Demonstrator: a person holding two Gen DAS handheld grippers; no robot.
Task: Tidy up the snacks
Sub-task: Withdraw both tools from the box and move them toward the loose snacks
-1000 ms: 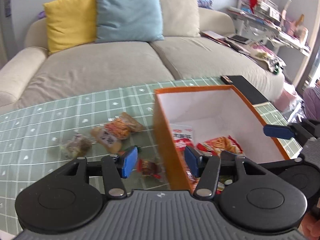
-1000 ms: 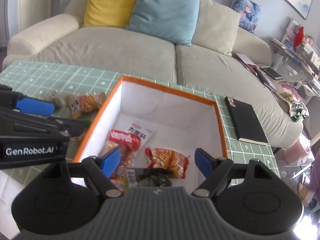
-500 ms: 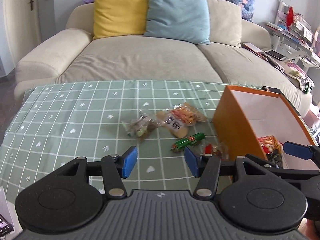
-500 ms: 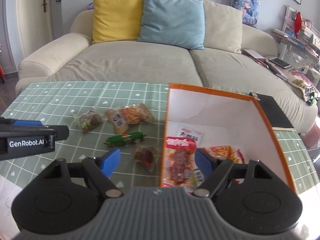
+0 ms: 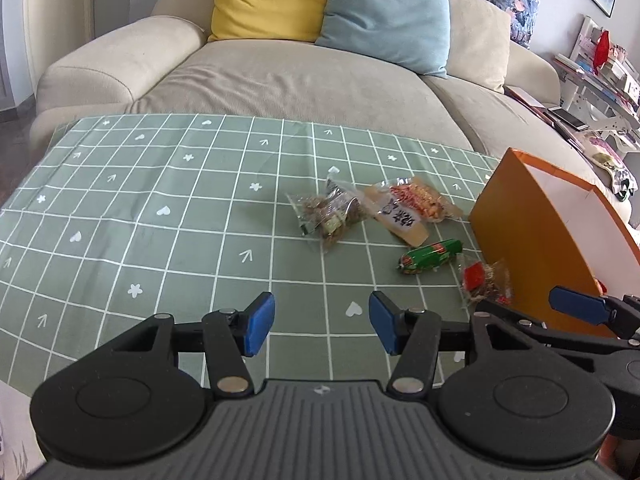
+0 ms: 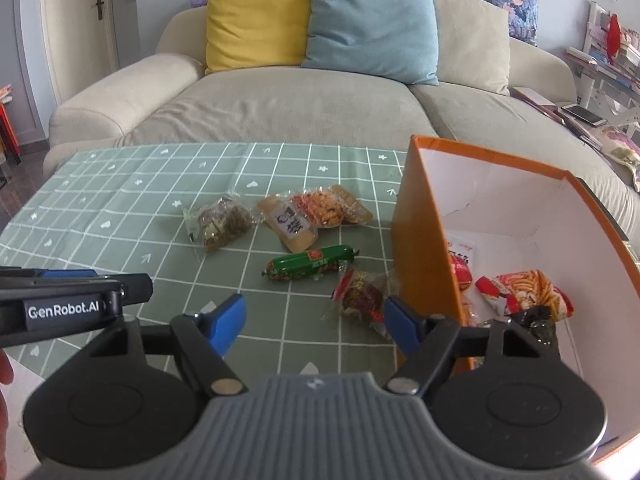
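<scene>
Both grippers, left (image 5: 322,326) & right (image 6: 314,324), spread, empty; loose snacks incl. green sausage (image 6: 311,263) beside orange box (image 6: 420,240), prob awaiting boxing

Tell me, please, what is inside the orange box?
The right wrist view shows snacks inside the box: an orange-and-red packet, a dark packet in front of it, and red-and-white packets by the left wall. That wall and the gripper hide the rest.

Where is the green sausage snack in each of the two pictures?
Left wrist view: the green sausage snack lies right of centre on the tablecloth, just left of the orange box.
Right wrist view: it lies near the middle, left of the box.
Shared landmark: the red candy packet beside it, against the box's wall.
</scene>
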